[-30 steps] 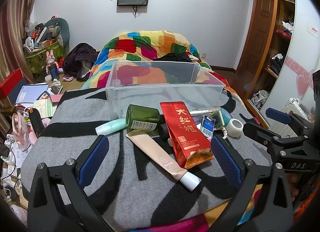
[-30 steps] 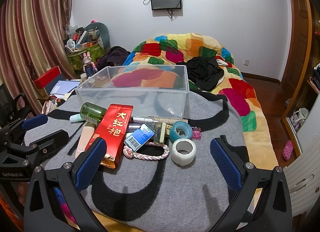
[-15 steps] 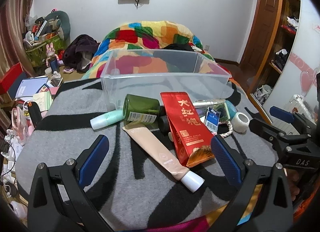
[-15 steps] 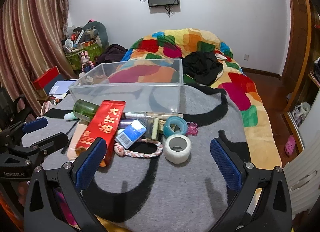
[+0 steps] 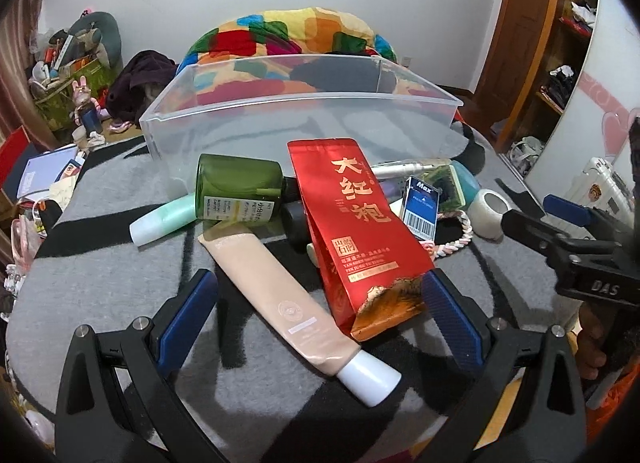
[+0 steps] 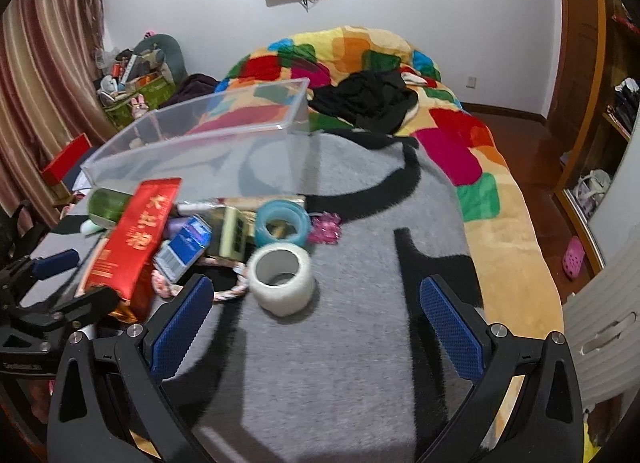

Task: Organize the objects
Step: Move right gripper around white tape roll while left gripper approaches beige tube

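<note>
left wrist | red pouch [image 5: 356, 231] "大红袍" | blue card [image 5: 420, 209] "Max" | both grippers' fingers wide

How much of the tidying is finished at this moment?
Done: nothing; the clear bin looks empty. In hand: nothing. The left tool is open over the beige tube and the red pouch; the right tool is open near the white tape. Left: the whole pile in front of the bin, also the green bottle and blue tape.
</note>
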`<move>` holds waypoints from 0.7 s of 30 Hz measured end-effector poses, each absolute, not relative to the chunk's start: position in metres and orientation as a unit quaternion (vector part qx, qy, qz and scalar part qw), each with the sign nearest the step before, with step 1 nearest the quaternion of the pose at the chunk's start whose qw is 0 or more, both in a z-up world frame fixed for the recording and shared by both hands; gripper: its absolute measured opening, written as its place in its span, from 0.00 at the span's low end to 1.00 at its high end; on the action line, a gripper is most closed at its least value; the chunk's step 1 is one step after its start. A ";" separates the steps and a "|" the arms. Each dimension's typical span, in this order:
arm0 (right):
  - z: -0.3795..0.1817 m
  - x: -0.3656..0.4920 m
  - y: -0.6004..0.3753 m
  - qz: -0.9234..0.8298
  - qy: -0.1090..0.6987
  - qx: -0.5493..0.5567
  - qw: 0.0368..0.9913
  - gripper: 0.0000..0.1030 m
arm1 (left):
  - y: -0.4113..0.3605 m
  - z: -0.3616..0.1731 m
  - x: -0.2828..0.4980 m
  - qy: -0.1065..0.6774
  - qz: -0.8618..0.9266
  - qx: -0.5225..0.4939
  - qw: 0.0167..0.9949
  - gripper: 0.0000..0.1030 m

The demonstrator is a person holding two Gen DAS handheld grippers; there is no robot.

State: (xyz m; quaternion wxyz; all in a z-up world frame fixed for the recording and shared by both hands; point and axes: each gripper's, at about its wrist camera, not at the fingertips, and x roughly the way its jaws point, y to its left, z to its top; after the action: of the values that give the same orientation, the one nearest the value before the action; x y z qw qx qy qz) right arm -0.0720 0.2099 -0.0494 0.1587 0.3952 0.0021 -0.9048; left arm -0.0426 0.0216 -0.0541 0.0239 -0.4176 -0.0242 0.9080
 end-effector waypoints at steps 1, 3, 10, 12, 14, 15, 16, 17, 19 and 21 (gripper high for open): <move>-0.052 -0.074 0.210 -0.904 0.002 0.398 0.158 1.00 | 0.021 -0.054 -0.042 -0.024 0.908 -0.418 0.025 1.00; -0.054 -0.076 0.210 -0.902 0.001 0.402 0.159 0.99 | 0.019 -0.055 -0.038 -0.022 0.907 -0.420 0.027 1.00; -0.057 -0.076 0.200 -0.903 0.026 0.400 0.157 0.95 | 0.014 -0.073 -0.021 0.002 0.902 -0.431 0.017 1.00; -0.058 -0.077 0.195 -0.902 0.035 0.401 0.155 0.90 | 0.012 -0.073 -0.018 0.003 0.903 -0.429 0.015 1.00; -0.060 -0.078 0.192 -0.901 0.041 0.404 0.154 0.86 | 0.010 -0.073 -0.018 0.000 0.903 -0.429 0.013 1.00; -0.060 -0.079 0.191 -0.900 0.043 0.405 0.153 0.81 | 0.008 -0.073 -0.018 -0.002 0.903 -0.429 0.010 0.99; -0.060 -0.080 0.189 -0.900 0.046 0.406 0.152 0.78 | 0.006 -0.072 -0.017 -0.003 0.904 -0.428 0.008 0.96; -0.060 -0.080 0.188 -0.900 0.047 0.406 0.151 0.76 | 0.004 -0.072 -0.016 -0.004 0.905 -0.426 0.007 0.94; -0.061 -0.082 0.187 -0.899 0.048 0.408 0.150 0.67 | 0.000 -0.070 -0.013 -0.004 0.906 -0.423 0.003 0.84; -0.061 -0.084 0.186 -0.898 0.045 0.412 0.152 0.61 | -0.005 -0.068 -0.008 -0.005 0.907 -0.421 -0.002 0.79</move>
State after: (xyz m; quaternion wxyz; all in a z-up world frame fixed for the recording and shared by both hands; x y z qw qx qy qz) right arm -0.0839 0.1861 -0.0610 0.1516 0.4115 0.0445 -0.8976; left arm -0.0081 -0.0055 -0.0680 -0.0019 -0.4212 -0.0054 0.9070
